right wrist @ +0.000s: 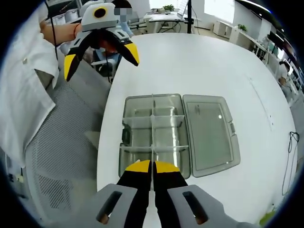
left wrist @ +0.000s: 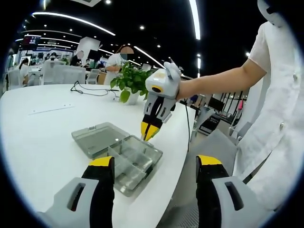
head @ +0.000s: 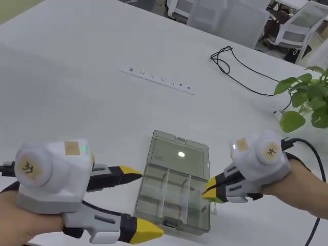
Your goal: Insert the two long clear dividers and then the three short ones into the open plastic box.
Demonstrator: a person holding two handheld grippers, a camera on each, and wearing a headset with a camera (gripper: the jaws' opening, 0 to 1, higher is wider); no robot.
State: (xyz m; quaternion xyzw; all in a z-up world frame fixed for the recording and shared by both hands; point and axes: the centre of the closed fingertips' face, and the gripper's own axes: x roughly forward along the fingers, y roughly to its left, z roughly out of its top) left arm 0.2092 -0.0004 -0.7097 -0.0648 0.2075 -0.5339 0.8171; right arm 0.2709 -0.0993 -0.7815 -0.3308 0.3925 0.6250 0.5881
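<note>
Resting on the table [head: 77, 102]: the open box [head: 145, 188], lower centre of the head view, its lid [head: 179, 154] lying flat behind it.
Dividers: one long clear divider [right wrist: 152, 107] runs down the middle of the box, and short ones [right wrist: 166, 118] cross it.
My right gripper [head: 207, 191]: jaws pressed together, tips at the box's right rim, at the long divider's end. I cannot tell whether they pinch it.
My left gripper [head: 147, 202]: lower left, jaws spread wide, just beside the box.

One box [head: 180, 154], two tongs [head: 148, 203] [head: 207, 190], one plant [head: 307, 97].
</note>
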